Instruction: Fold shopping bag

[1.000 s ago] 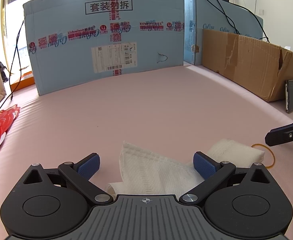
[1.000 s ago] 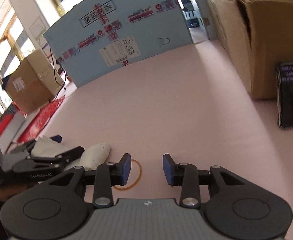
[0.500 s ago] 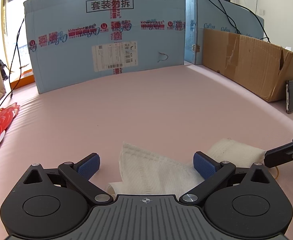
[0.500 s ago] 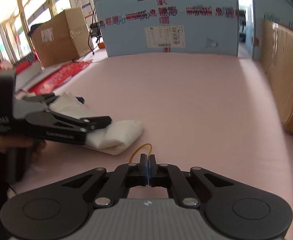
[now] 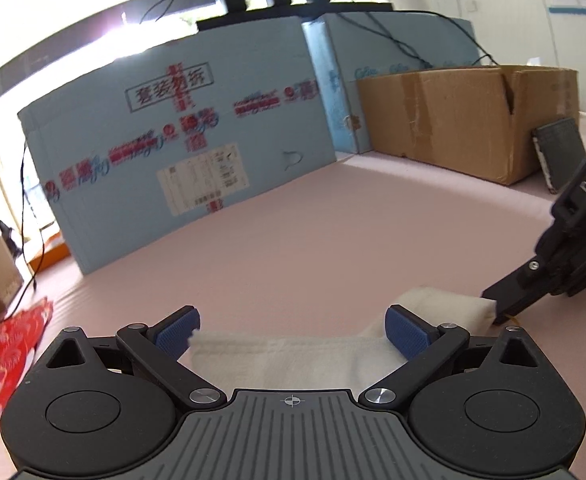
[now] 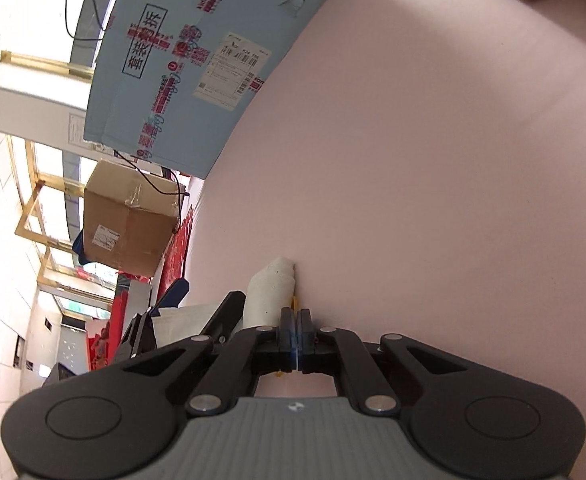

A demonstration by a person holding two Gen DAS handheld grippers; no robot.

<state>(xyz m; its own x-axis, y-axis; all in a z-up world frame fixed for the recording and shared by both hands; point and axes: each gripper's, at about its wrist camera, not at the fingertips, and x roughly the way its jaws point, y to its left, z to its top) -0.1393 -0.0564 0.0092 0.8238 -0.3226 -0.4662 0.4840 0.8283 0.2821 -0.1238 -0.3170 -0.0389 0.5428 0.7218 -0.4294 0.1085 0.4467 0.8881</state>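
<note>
The white shopping bag [image 5: 293, 360] lies folded and partly rolled on the pink table, with its rolled end [image 5: 445, 306] at the right. My left gripper [image 5: 293, 326] is open, its blue pads either side of the bag. My right gripper [image 6: 295, 320] is shut on a thin yellow rubber band [image 6: 293, 302] right beside the bag's rolled end [image 6: 273, 284]. In the left wrist view the right gripper [image 5: 501, 312] touches the rolled end from the right. The right wrist view is rolled sideways.
A blue printed carton [image 5: 181, 152] stands at the back of the pink table [image 5: 333, 240]. A brown cardboard box [image 5: 461, 120] and a dark phone [image 5: 559, 152] leaning on it are at the right. Red patterned cloth [image 5: 1, 360] lies at the left.
My right gripper shut on the yellow rubber band, lifted it and rolled sideways against the bag's rolled end. My left gripper stayed open over the bag and tilted a little.
</note>
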